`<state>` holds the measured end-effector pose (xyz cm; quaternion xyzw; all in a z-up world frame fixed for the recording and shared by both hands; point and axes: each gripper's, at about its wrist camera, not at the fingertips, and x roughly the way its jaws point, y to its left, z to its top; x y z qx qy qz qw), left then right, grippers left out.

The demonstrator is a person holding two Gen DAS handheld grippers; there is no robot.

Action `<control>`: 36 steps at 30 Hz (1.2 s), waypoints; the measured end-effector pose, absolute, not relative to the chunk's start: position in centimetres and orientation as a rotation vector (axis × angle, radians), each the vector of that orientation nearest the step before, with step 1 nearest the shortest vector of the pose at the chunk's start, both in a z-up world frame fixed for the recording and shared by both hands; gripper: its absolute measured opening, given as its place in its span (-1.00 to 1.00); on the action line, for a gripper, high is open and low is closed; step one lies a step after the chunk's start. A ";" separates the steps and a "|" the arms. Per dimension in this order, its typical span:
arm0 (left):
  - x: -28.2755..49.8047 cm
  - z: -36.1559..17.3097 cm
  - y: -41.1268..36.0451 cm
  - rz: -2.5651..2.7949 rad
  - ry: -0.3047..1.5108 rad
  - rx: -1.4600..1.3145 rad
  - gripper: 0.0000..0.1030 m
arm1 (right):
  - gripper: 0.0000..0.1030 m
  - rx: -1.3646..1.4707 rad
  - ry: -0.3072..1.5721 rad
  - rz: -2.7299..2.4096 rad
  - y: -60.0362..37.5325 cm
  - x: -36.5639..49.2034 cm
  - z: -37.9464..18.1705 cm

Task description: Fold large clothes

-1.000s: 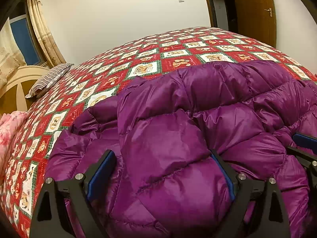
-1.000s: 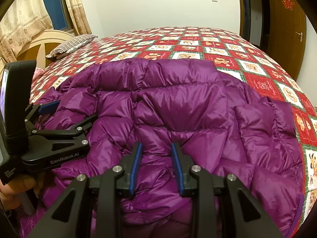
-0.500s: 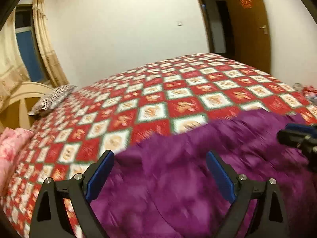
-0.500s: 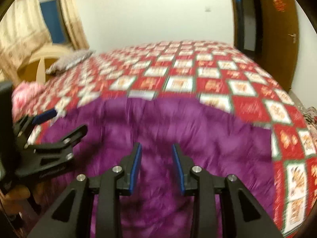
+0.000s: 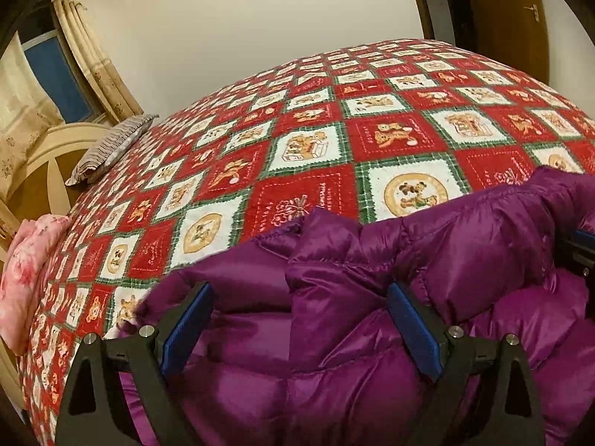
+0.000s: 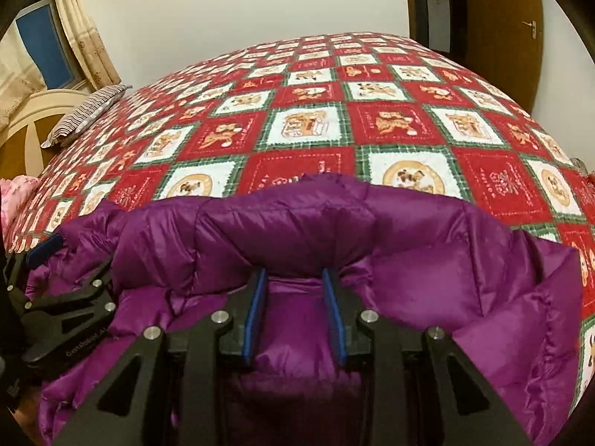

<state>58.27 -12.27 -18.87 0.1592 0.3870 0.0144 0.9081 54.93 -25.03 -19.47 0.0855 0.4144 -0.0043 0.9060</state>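
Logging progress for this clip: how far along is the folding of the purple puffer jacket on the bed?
Early to midway. Done: the shiny purple quilted puffer jacket is bunched at the near edge of the red-and-white checked bedspread. In hand: the right gripper pinches a lifted fold; the left gripper straddles the padding with wide jaws, its grip unclear. Left: lay the fold over and finish a flat, compact bundle.

Purple quilted puffer jacket (image 6: 297,223), shiny, bunched, edge raised above patchwork bedspread (image 6: 305,126).
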 end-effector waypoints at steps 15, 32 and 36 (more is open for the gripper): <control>46.6 -18.9 -13.0 -0.053 0.732 0.348 0.84 | -0.31 0.099 0.840 0.121 -21.5 43.7 -19.0; 47.4 -19.9 -11.8 -0.064 0.784 0.253 0.96 | -0.30 0.066 0.802 0.103 -20.9 43.5 -19.9; 47.3 -19.2 -11.6 -0.054 0.787 0.267 0.96 | -0.30 0.041 0.817 0.099 -20.7 43.7 -19.6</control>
